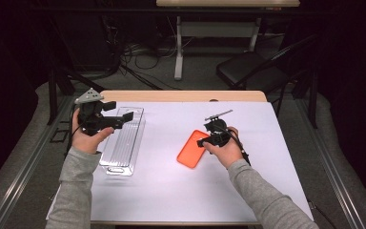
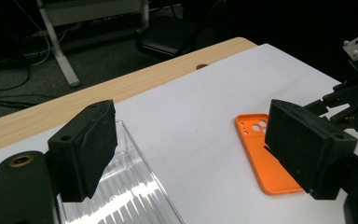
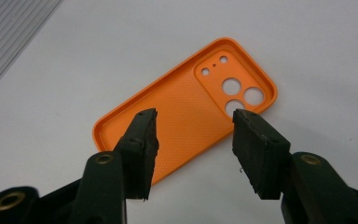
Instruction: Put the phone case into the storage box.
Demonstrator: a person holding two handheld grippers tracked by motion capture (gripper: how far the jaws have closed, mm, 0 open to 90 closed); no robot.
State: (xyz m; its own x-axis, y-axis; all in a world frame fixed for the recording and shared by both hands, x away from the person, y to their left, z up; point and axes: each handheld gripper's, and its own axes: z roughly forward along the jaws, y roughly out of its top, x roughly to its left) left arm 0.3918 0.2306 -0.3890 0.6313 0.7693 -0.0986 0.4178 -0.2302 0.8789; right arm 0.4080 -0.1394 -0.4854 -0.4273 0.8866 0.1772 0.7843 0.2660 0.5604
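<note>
The right gripper (image 3: 193,135), jaws spread, hovers over the flat orange plastic phone case (image 3: 186,107) lying right of the clear ribbed plastic tray (image 1: 123,141) (left gripper (image 2: 191,149) also released); next, descend and pinch an edge.

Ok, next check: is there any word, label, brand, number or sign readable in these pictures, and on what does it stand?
None can be read.
Orange phone case: bare dotted inside and camera holes, no print.
Clear plastic tray: ribbed, no label.
Left hand-held gripper and right hand-held gripper: plain black pads, no markings, both open.
White table cover: blank.
</note>
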